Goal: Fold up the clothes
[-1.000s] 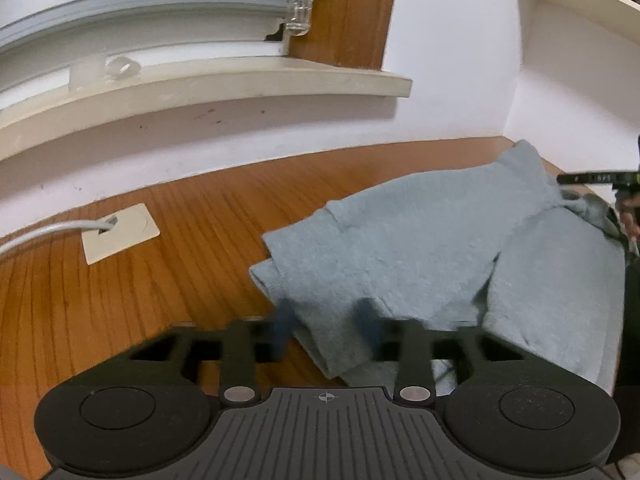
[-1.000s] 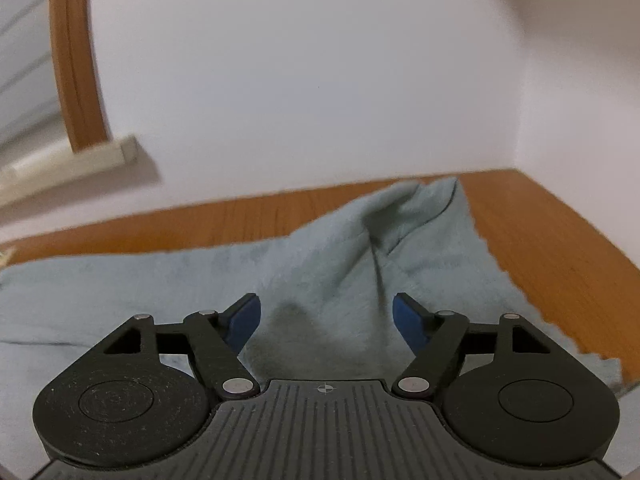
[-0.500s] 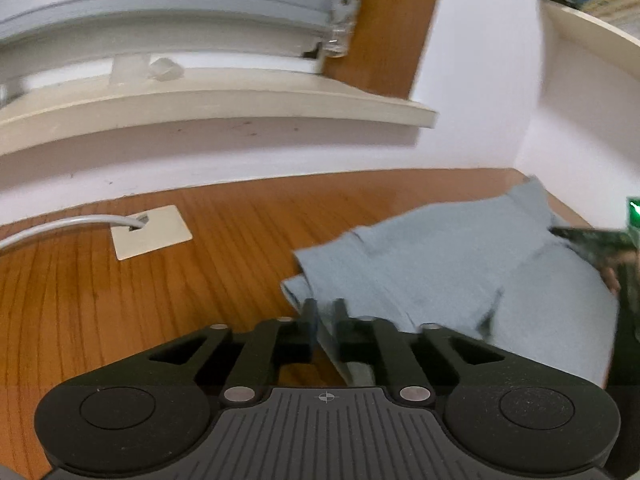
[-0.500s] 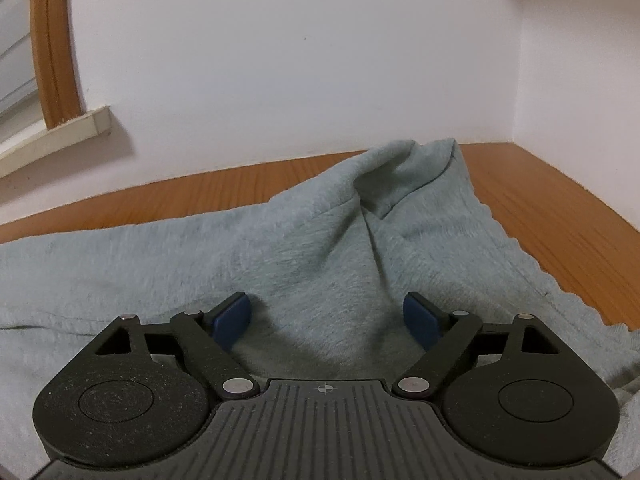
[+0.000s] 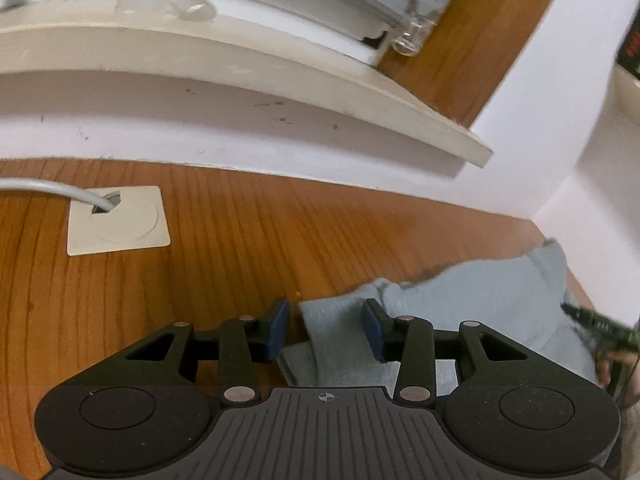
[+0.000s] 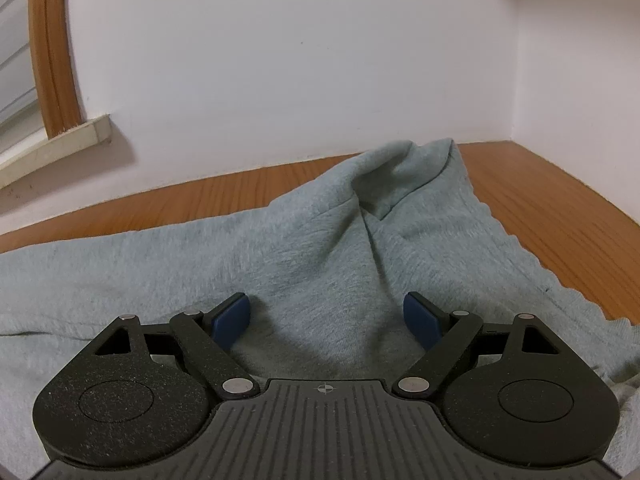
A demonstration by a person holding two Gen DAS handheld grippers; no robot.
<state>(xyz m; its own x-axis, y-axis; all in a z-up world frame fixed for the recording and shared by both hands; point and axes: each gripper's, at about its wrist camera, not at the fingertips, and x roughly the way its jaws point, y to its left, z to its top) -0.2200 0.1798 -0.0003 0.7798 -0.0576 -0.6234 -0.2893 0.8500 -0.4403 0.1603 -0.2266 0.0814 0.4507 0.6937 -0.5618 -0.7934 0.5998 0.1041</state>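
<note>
A light grey-blue sweatshirt [image 5: 480,304] lies on the wooden table [image 5: 200,280], folded over itself. Its left folded edge sits between the blue pads of my left gripper [image 5: 326,322], whose jaws are opening. A gap shows beside the left pad, and neither pad presses the cloth. In the right wrist view the same sweatshirt [image 6: 320,248] spreads across the table, with a bunched ridge running toward the back wall. My right gripper [image 6: 326,316] hovers low over it, wide open, with flat cloth below and nothing pinched.
A white cable plate [image 5: 118,220] with a grey cable [image 5: 48,190] sits in the table at left. A window sill [image 5: 280,80] overhangs the back. White walls meet in a corner at the right. A hand with dark hardware [image 5: 592,320] shows at the right edge.
The left gripper's pads, nearly together on the cloth edge half a second ago, have spread apart. That gripper has slid left and rolled. The right gripper widened slightly and stayed over the sweatshirt.
</note>
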